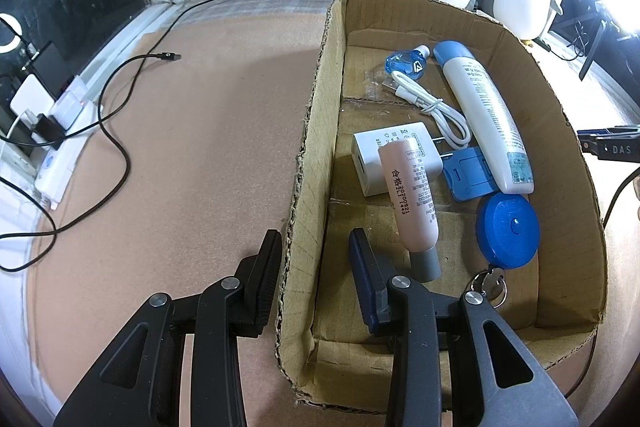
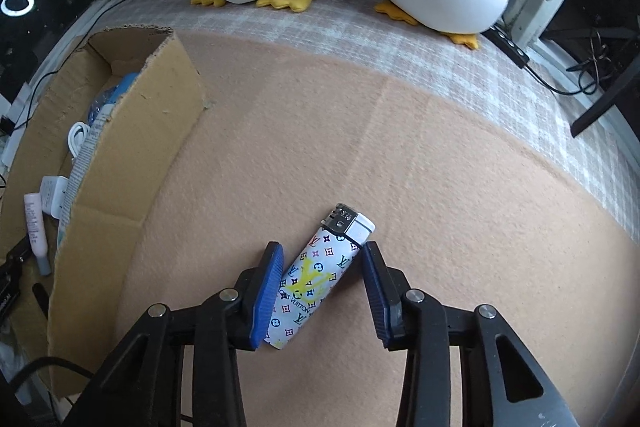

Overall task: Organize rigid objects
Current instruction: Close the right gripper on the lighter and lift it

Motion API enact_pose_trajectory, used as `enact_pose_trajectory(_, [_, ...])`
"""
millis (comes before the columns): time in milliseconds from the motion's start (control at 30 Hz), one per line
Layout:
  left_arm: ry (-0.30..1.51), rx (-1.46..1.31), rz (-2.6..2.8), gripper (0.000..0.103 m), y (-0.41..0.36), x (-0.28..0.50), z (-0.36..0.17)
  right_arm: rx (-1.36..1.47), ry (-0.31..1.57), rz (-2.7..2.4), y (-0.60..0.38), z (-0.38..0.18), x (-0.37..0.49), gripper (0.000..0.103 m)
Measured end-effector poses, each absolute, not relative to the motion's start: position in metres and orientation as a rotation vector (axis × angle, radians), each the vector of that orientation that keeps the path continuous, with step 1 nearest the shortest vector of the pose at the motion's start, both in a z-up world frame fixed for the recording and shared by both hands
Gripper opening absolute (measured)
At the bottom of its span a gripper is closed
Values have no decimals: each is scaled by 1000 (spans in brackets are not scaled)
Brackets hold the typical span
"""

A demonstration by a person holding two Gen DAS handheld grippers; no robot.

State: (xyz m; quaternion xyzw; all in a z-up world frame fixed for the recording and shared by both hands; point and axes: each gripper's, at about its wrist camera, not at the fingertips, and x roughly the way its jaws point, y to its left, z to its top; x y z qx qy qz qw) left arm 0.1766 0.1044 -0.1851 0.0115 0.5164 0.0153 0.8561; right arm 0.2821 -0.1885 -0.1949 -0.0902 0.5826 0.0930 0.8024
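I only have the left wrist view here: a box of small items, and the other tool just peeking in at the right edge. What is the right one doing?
Observer: The right gripper is open, its fingers either side of a patterned lighter lying on the mat.
Operator: Is the lighter gripped?
Observer: No. There is a gap to the far finger, and the lighter lies slanted between them.
Operator: Where is it relative to the box?
Observer: Outside the cardboard box, to its right.
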Motion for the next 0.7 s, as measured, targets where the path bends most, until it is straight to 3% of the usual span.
enact_pose_trajectory(367, [1085, 24, 33, 34, 105, 177, -184, -204, 1252, 203, -208, -190, 255, 36])
enact_pose_trajectory(700, [1085, 20, 33, 34, 104, 177, -184, -210, 1257, 212, -209, -188, 252, 21])
